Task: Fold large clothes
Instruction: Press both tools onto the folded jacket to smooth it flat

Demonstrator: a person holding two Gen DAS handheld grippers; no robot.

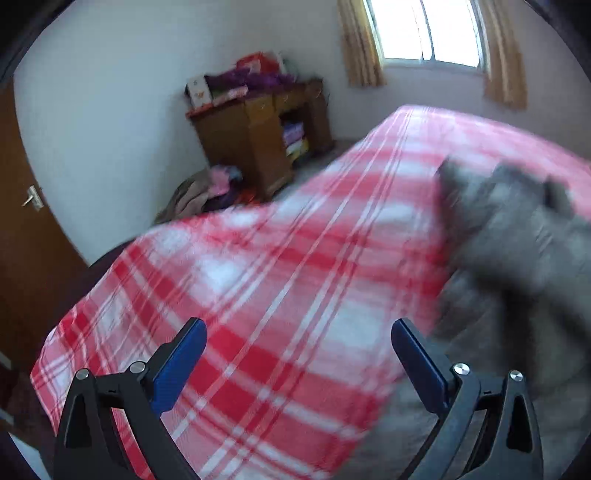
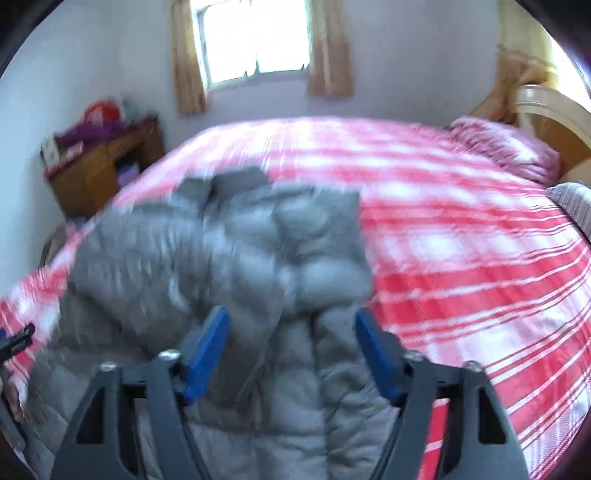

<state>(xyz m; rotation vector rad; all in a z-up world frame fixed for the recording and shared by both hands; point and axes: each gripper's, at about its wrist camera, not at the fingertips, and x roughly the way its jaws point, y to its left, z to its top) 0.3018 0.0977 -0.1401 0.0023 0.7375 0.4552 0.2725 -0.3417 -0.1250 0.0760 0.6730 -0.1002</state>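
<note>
Nearest the right wrist camera, the right gripper (image 2: pixel 291 321) is standing with its blue pads (image 2: pixel 207 350) apart, nothing pinched between them; the grey quilted jacket (image 2: pixel 236 243) is lying directly beneath and beyond the gap, with no pad pressing on it. The jacket is sprawling across the near left part of the red-and-white plaid bedspread (image 2: pixel 461 240), its puffed panels bunching toward the far side; motion blur is softening its outline. At the left edge of this view, a dark tip of the left gripper is showing just beside the jacket.

In the left wrist view, the left gripper (image 1: pixel 299 328) is holding its blue pads (image 1: pixel 177 369) wide apart over bare bedspread (image 1: pixel 258 277), gripping nothing. The jacket (image 1: pixel 517 240) is lying to its right, just beyond the right-hand pad.

Farther off, striped pillows (image 2: pixel 509 147) are resting against a pale wooden headboard (image 2: pixel 550 110) at the far right of the bed. Across the room, a wooden dresser (image 1: pixel 258 133) is standing against the wall, loose items heaped on its top, with a pile of clothes (image 1: pixel 207 192) on the floor beside it. A curtained window (image 1: pixel 428 29) is lighting the far wall, and a brown door (image 1: pixel 29 229) is showing at the left.
</note>
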